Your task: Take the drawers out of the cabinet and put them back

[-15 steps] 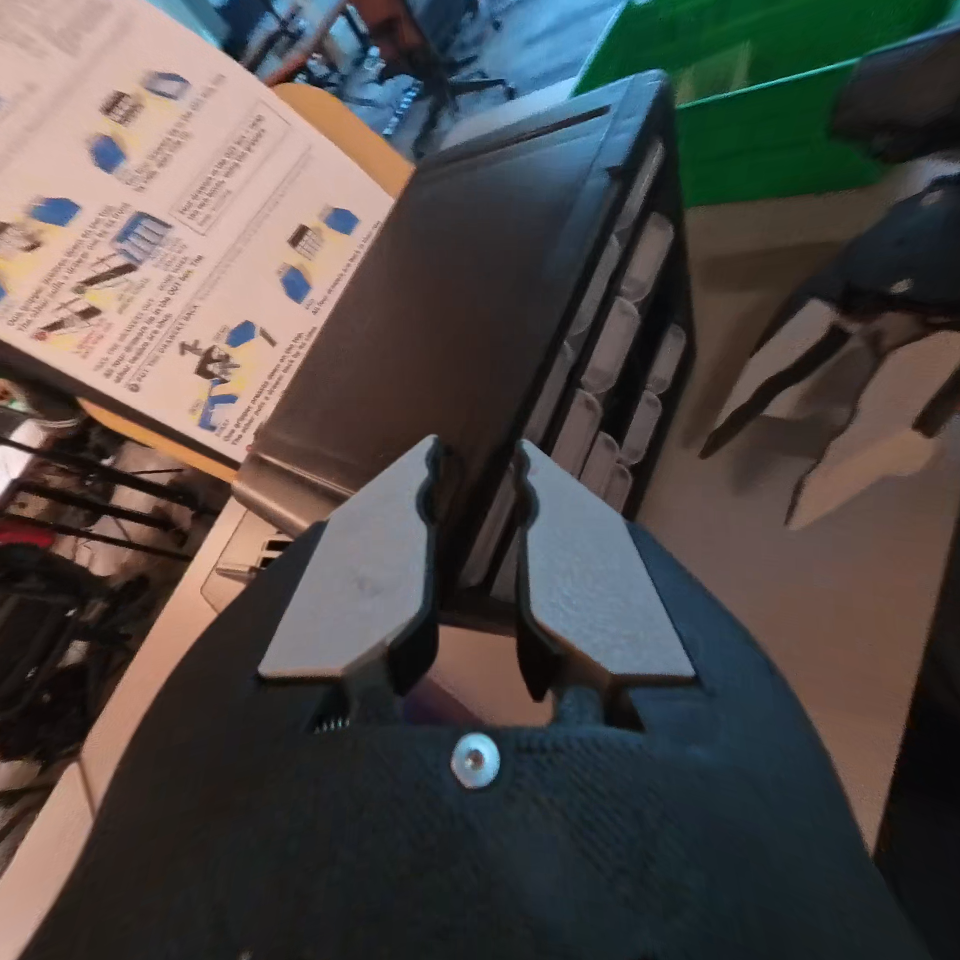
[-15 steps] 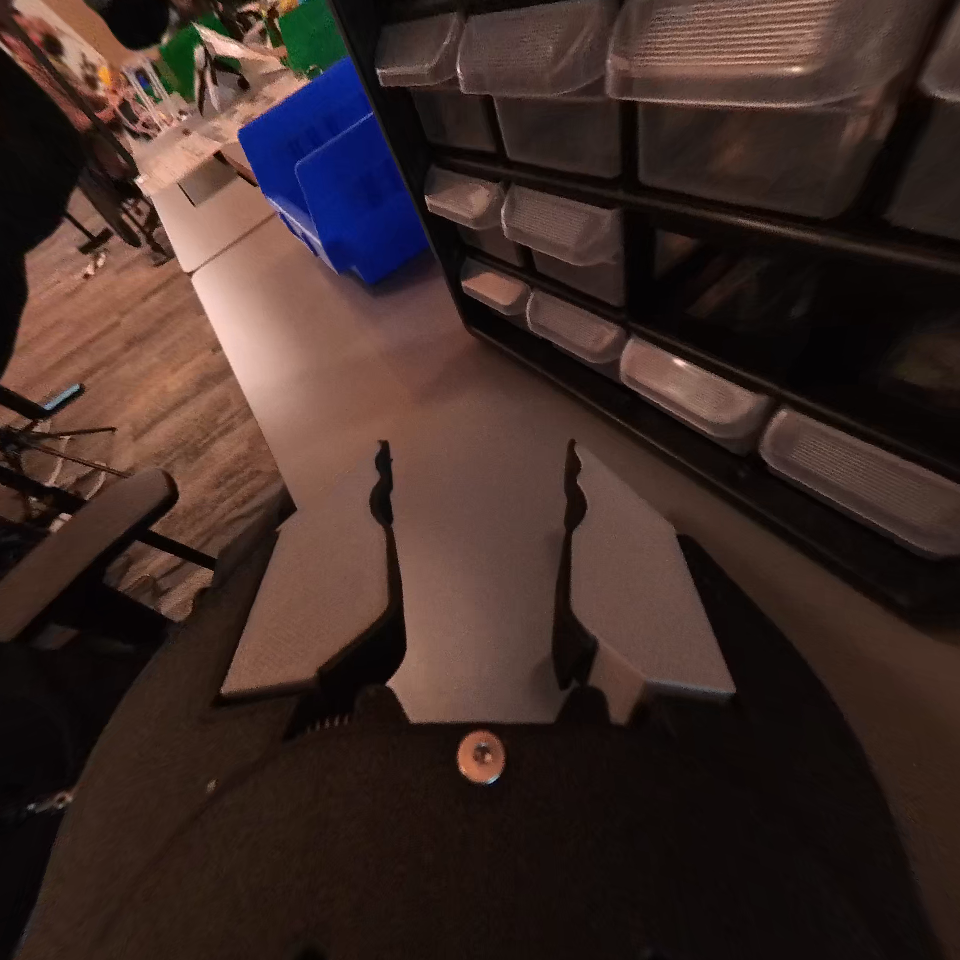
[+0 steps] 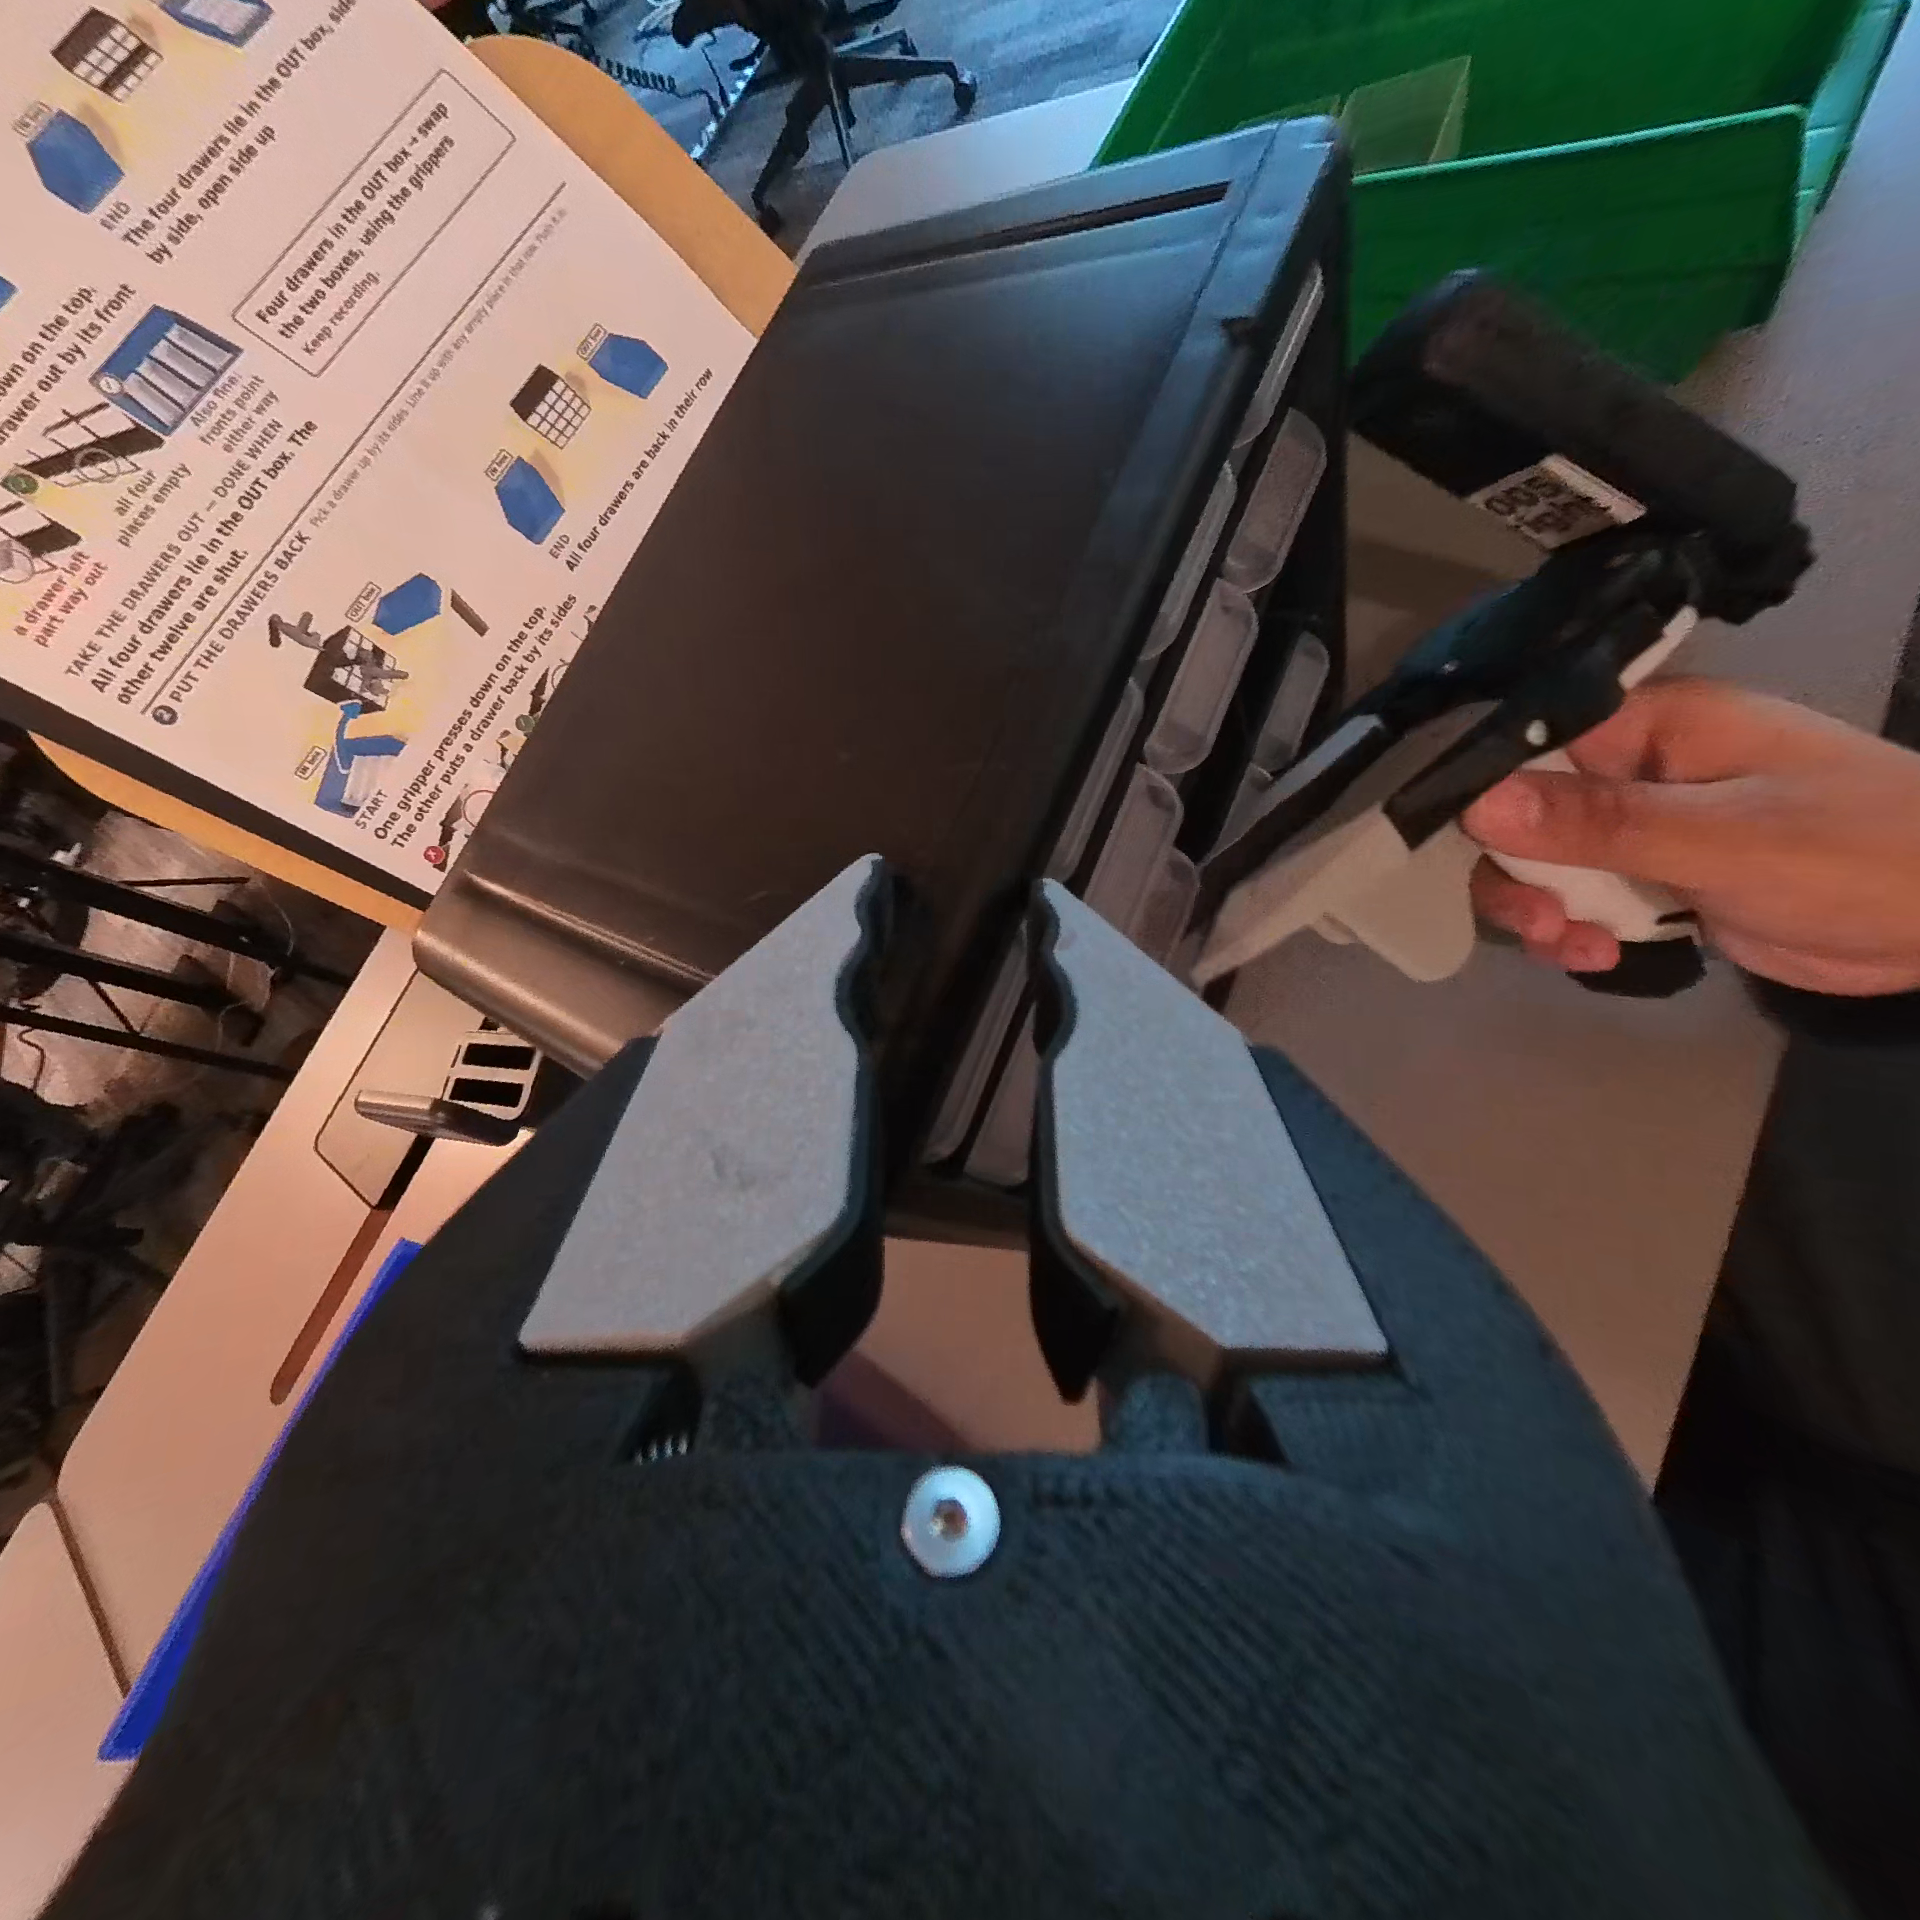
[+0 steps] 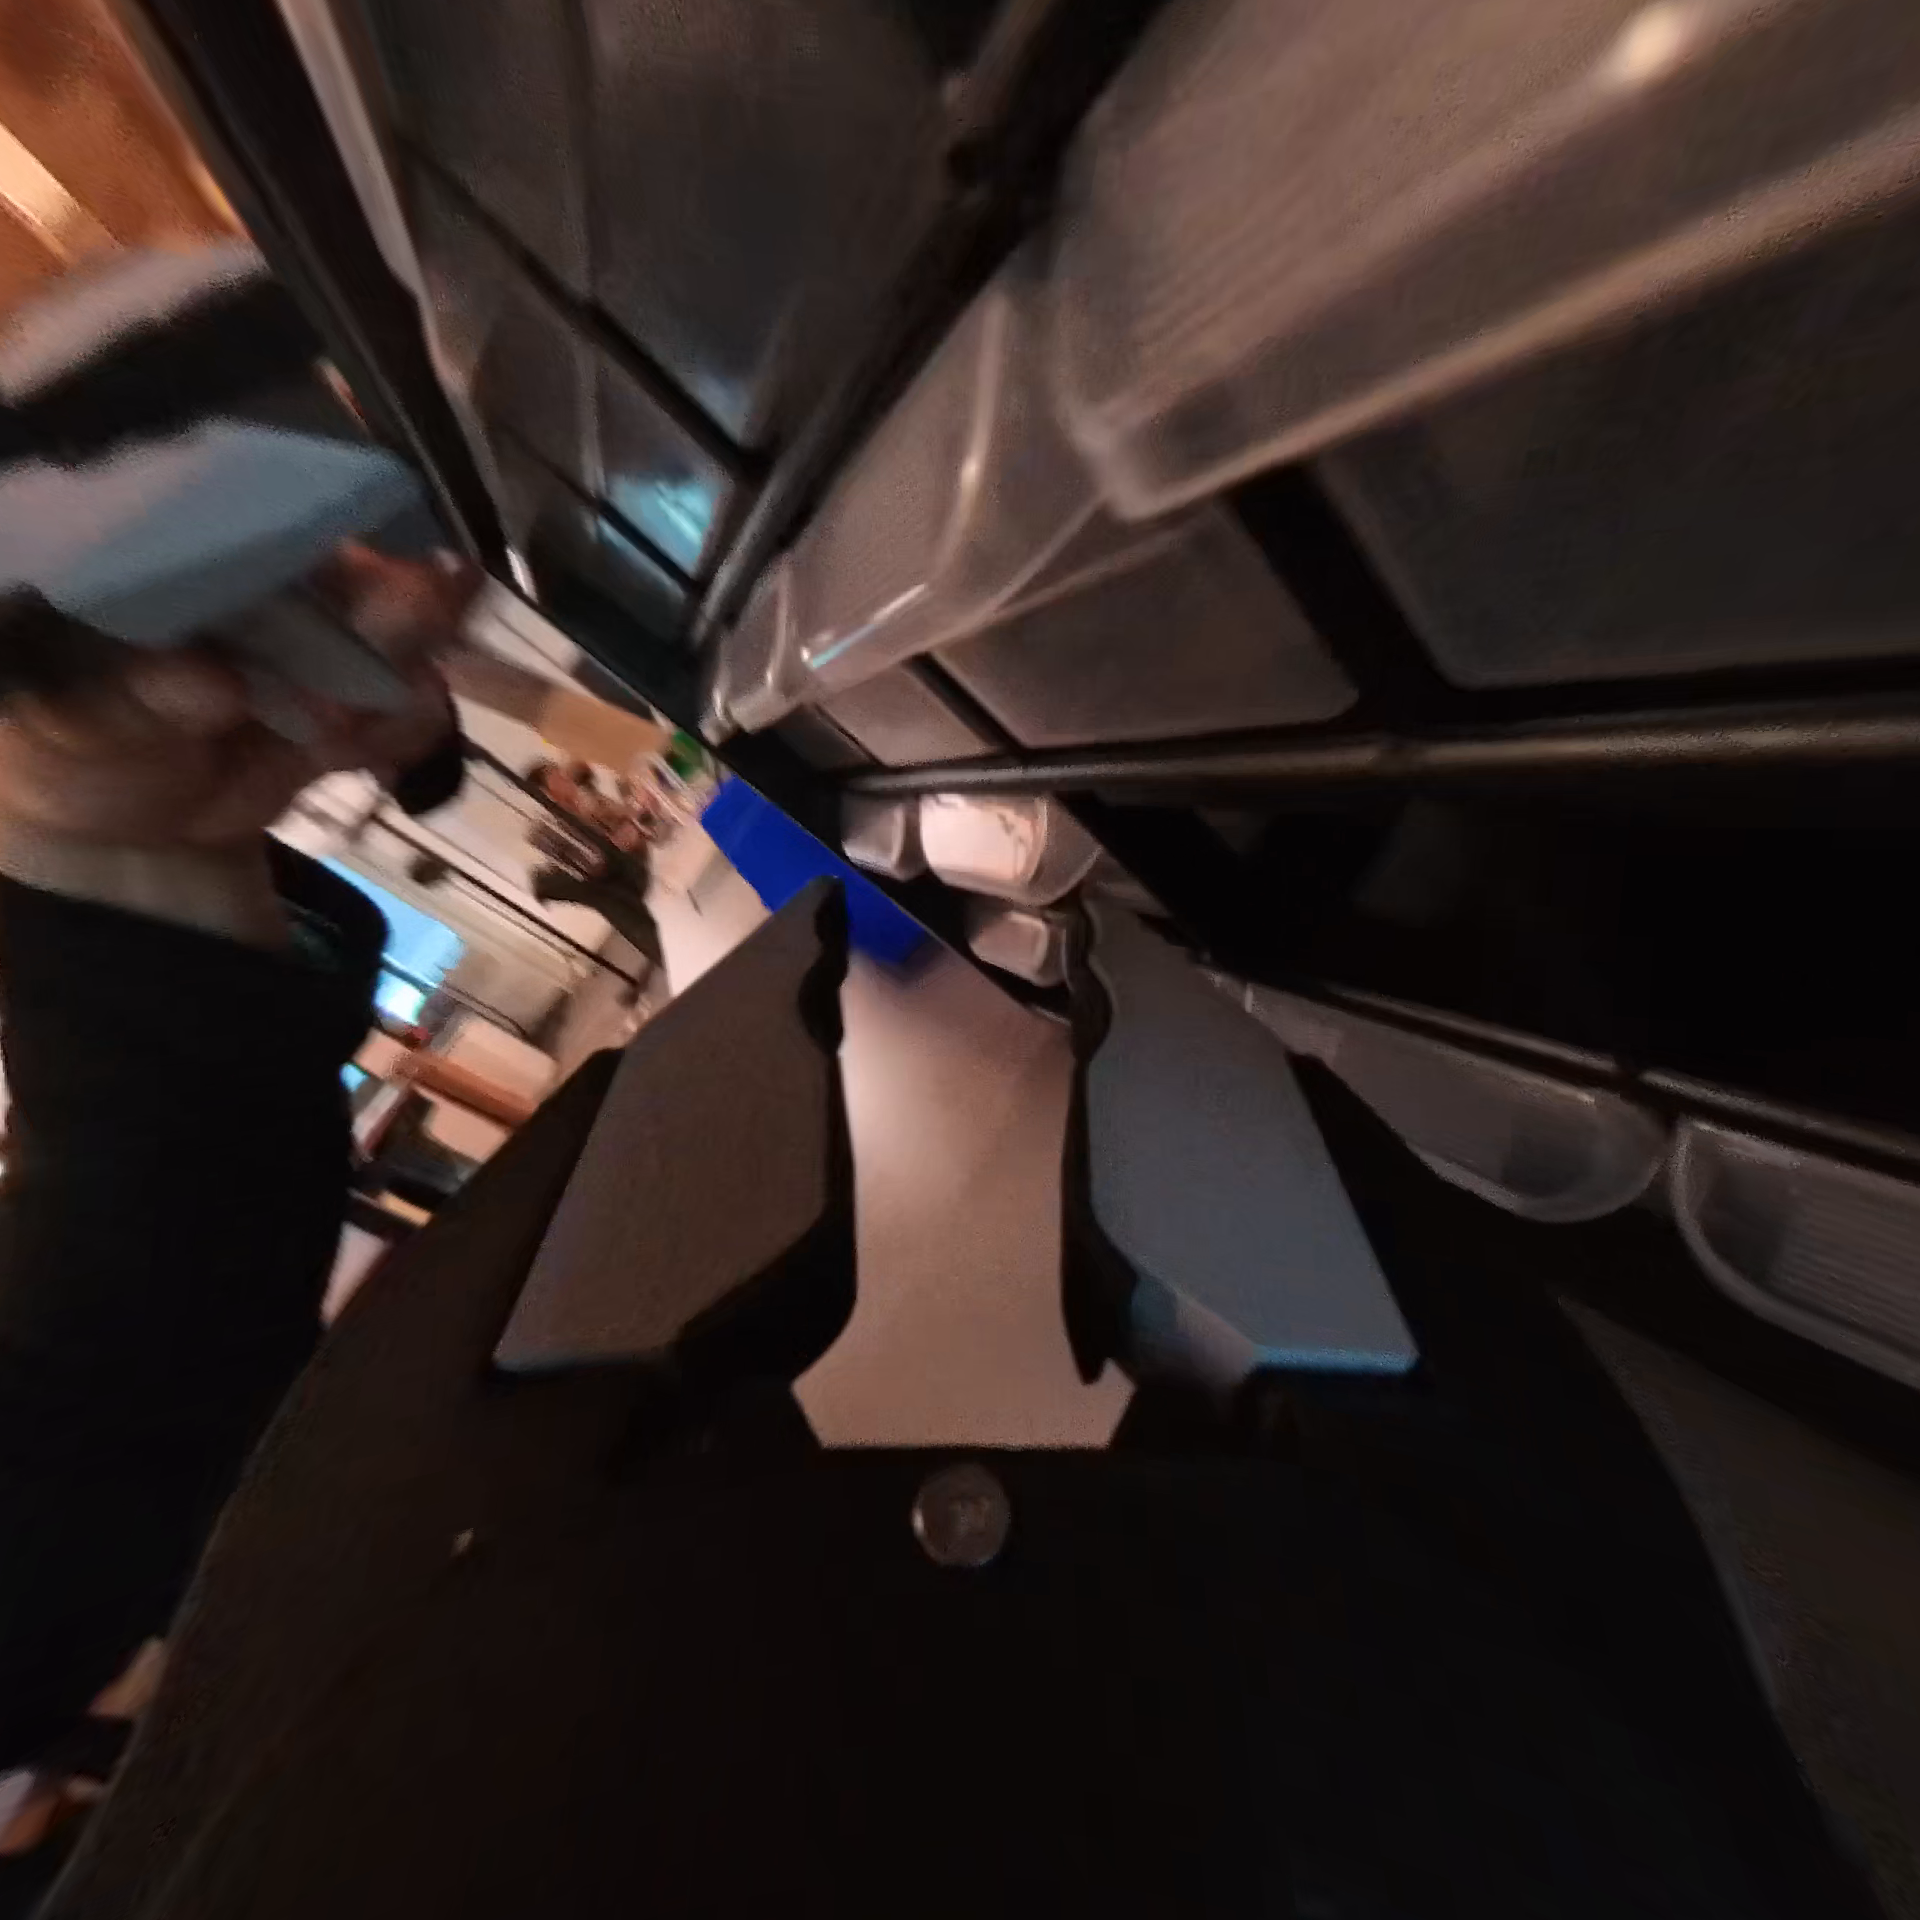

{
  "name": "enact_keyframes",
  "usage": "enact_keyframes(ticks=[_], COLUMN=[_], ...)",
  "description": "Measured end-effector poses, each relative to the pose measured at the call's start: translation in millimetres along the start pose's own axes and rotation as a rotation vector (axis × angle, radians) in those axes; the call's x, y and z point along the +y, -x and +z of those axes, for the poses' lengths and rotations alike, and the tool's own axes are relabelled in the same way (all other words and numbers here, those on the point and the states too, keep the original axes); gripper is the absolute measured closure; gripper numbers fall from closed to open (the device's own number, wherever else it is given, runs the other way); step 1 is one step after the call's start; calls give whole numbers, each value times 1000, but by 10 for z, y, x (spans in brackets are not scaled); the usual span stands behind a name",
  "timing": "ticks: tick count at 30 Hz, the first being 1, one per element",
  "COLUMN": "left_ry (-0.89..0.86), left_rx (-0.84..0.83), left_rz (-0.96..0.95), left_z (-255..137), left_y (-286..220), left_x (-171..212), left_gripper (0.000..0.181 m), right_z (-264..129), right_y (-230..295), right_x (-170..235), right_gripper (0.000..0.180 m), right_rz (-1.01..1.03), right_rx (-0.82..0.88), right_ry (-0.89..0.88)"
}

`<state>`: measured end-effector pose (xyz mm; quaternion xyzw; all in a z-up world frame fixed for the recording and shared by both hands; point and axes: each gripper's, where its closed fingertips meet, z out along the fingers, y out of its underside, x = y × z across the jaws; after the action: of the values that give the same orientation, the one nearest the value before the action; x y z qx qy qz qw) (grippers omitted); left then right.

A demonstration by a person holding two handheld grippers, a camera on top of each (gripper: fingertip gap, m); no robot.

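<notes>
The black cabinet (image 3: 883,520) stands on the table, its clear drawers (image 3: 1205,665) facing right. My left gripper (image 3: 961,914) straddles the cabinet's near top front corner, jaws closed narrowly on that edge. My right gripper (image 3: 1278,862), held by a hand (image 3: 1714,810), has its fingers against the lower drawer fronts. In the blurred right wrist view the right gripper (image 4: 956,956) is open and empty, rolled sideways, close to the drawers (image 4: 1143,436). A dark empty slot (image 4: 1558,883) lies just to its right.
A printed instruction sheet (image 3: 312,416) leans behind the cabinet at the left. A green bin (image 3: 1558,229) stands beyond the cabinet. A blue bin (image 4: 821,883) sits on the table past the cabinet's end. Office chairs and floor lie beyond the table edge.
My right gripper has moved in to the cabinet's drawer fronts, rolled sideways, and its jaws have narrowed. My left gripper has stayed on the cabinet's corner.
</notes>
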<state>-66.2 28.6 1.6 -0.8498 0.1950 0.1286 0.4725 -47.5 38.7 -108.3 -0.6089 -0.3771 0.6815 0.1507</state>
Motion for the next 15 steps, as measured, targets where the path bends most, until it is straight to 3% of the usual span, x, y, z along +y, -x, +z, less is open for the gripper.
enact_keyframes(ticks=[3, 10, 15], left_ry=[12, 7, 12], left_rx=[-11, -13, -13], left_rz=[3, -4, 8], left_z=[0, 1, 1], left_y=[-2, -2, -2], left_x=[0, -1, -1], left_gripper=[156, 155, 156], right_z=[-1, -73, -342], right_y=[-72, 28, 315], right_x=[-30, 102, 648], right_gripper=[166, 171, 180], right_rz=[19, -8, -218], right_rx=[41, 16, -68], right_ry=[-23, 9, 241])
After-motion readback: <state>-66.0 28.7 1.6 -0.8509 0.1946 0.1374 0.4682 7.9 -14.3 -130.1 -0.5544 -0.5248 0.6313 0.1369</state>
